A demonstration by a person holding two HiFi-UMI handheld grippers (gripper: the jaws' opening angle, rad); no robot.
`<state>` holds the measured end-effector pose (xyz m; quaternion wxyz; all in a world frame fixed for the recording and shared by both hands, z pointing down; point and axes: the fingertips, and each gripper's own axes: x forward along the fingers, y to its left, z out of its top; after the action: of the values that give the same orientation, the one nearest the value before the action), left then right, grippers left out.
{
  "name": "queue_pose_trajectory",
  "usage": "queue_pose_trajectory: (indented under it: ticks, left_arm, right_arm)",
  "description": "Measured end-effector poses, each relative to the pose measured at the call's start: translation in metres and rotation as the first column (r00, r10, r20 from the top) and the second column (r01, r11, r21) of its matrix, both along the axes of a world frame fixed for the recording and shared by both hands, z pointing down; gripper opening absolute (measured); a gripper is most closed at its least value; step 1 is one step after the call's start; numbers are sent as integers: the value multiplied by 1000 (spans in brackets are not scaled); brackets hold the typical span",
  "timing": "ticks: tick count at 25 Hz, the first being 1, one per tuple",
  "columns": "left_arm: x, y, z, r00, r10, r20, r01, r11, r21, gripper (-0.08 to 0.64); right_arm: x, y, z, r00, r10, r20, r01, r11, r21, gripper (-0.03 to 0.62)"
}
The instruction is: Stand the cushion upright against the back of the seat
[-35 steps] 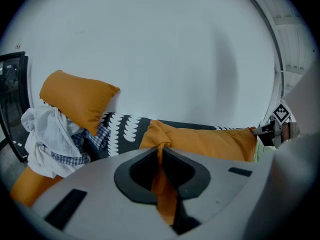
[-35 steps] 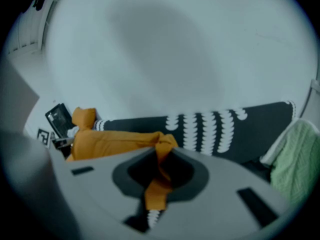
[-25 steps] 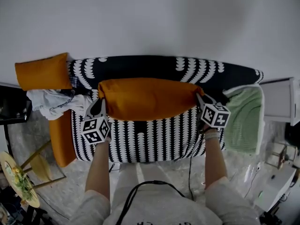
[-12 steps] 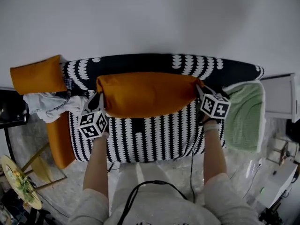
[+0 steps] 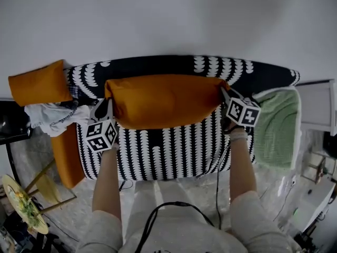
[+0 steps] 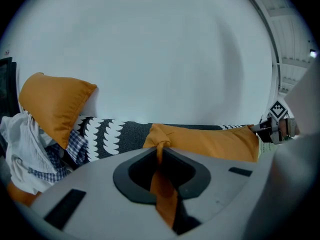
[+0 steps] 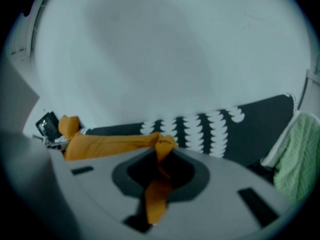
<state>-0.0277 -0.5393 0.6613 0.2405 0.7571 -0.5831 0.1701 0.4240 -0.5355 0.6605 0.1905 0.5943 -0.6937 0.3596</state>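
A long orange cushion [image 5: 164,100] hangs across the seat of a black sofa with white leaf print [image 5: 168,146], close in front of the backrest [image 5: 158,67]. My left gripper [image 5: 107,108] is shut on the cushion's left corner; in the left gripper view the orange fabric [image 6: 162,194] runs between the jaws. My right gripper [image 5: 224,100] is shut on the right corner, and orange cloth [image 7: 157,194] is pinched in its jaws too. The cushion [image 6: 210,141] stretches taut between both grippers.
A second orange cushion [image 5: 38,83] leans at the sofa's left end above a heap of white and checked clothes [image 5: 50,115]. A green towel [image 5: 276,130] lies over the right arm. A white wall stands behind; a side table with a plant [image 5: 21,204] is at lower left.
Both grippers have carried the cushion away from me toward the backrest; it now lies higher in the head view, nearer the sofa back.
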Motion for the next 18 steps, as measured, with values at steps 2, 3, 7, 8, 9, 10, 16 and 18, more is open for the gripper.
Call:
queue_pose_trajectory:
  ticks: [2,3,7,8,9,10,16,18]
  left_arm:
    - [-3,-1,-2,1000,11,12,-11,1000,0,55]
    - [-5,-1,-3,999,20,27,-20,1000,0,55]
    - [-8,0,-9,998,28,52,-28,1000,8,55]
    - [-9,1,-10,998,26,50,-26,1000,13,55]
    - [-9,1,-11,999,23,46,-23,1000,17,55]
    - [-9,2,-12,999,19,41,-20,1000,19,55]
    - [-7,4,-19,995,44,91,-47,998,33,57]
    - [-7,5,-23,993,48,106,-53,998,46,67]
  right_arm:
    - [0,0,1,1000,3,0,-3,1000,4,57]
    - [0,0,1,1000,5,0,-5,1000,5,55]
    - [1,1,1,1000,15,-5,-15,1000,6,57]
    - [0,1,1,1000,16,-7,-16,1000,6,55]
    - [0,1,1,1000,17,-9,-17,1000,7,57]
    - [0,1,1,1000,16,-11,-16,1000,7,57]
    - [2,0,0,999,28,-24,-28,1000,14,56]
    - [2,0,0,999,34,-18,-34,999,19,57]
